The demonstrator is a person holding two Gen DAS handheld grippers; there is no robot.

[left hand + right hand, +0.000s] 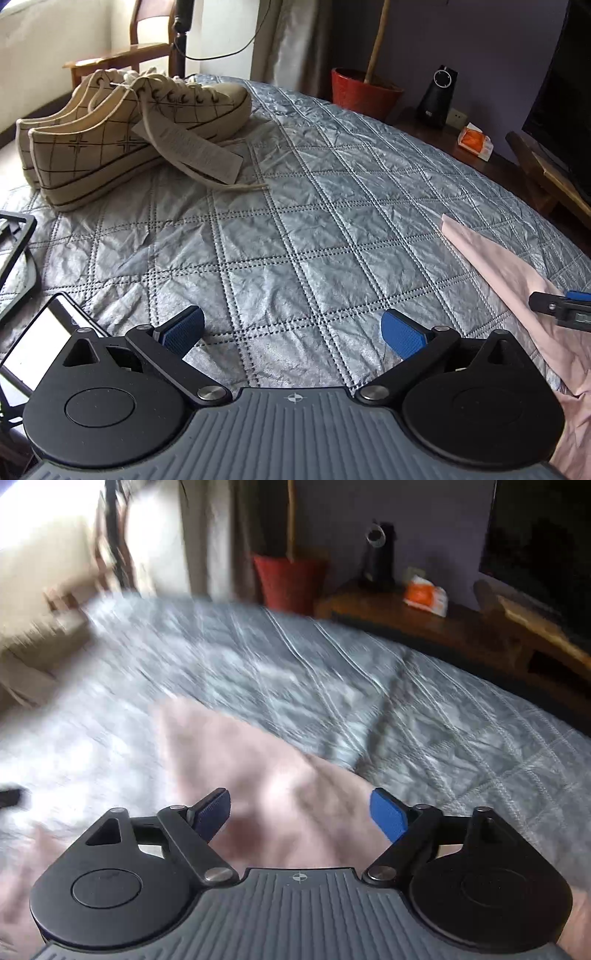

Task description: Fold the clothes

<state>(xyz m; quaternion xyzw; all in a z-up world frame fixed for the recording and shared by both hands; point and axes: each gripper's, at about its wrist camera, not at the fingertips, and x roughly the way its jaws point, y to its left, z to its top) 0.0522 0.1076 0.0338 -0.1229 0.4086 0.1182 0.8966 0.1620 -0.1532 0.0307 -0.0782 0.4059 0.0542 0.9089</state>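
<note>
A pale pink garment [517, 280] lies on the quilted silver-grey bedspread [295, 221], along the right side of the left wrist view. My left gripper [293, 332] hangs open over bare quilt to the left of it, with nothing between its blue pads. The tip of my right gripper [561, 306] shows at the right edge, over the pink cloth. In the blurred right wrist view my right gripper [300, 818] stands open just above the pink garment [258, 768], whose far corner points up the bed. Its pads do not press on the cloth.
A pair of cream checked sneakers [122, 129] with a paper tag sits at the far left of the bed. A phone [40, 347] and a black frame [18, 243] lie at the near left. Beyond the bed stand a red pot [364, 92], a speaker [439, 96] and a TV [565, 92].
</note>
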